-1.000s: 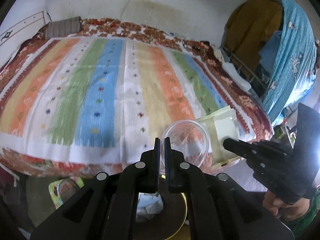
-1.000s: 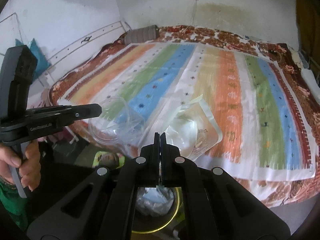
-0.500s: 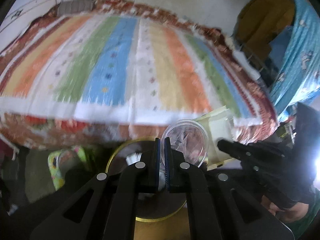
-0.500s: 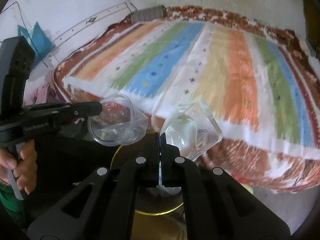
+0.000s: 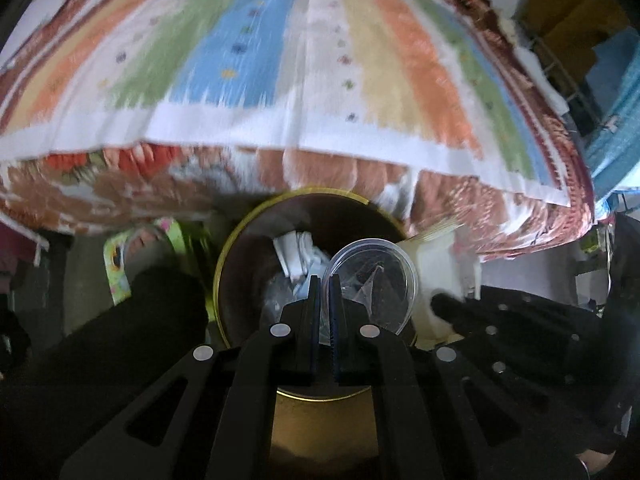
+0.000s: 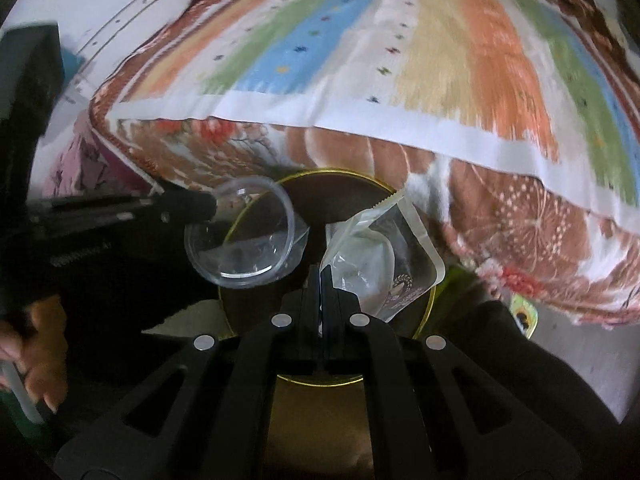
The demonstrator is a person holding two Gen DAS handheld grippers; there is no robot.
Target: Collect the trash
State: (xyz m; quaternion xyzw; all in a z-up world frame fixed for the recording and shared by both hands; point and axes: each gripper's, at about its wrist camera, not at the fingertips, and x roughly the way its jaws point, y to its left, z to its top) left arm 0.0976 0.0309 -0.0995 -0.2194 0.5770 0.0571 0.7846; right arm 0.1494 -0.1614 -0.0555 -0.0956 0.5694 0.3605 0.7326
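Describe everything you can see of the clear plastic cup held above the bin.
The clear plastic cup is round, transparent and thin-walled, with a thicker rolled rim; crumpled clear film sits inside. The left hand-held gripper is shut on its rim, holding it tilted on its side. It hangs over the dark, gold-rimmed bin, which already holds white paper scraps. In the right wrist view it is close beside the pouch pinched by the right hand-held gripper; whether they touch is unclear.

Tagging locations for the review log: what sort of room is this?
Most likely a bedroom in a home: a bed with a striped bedspread, hanging clothes beside it, and a round trash bin on the floor.
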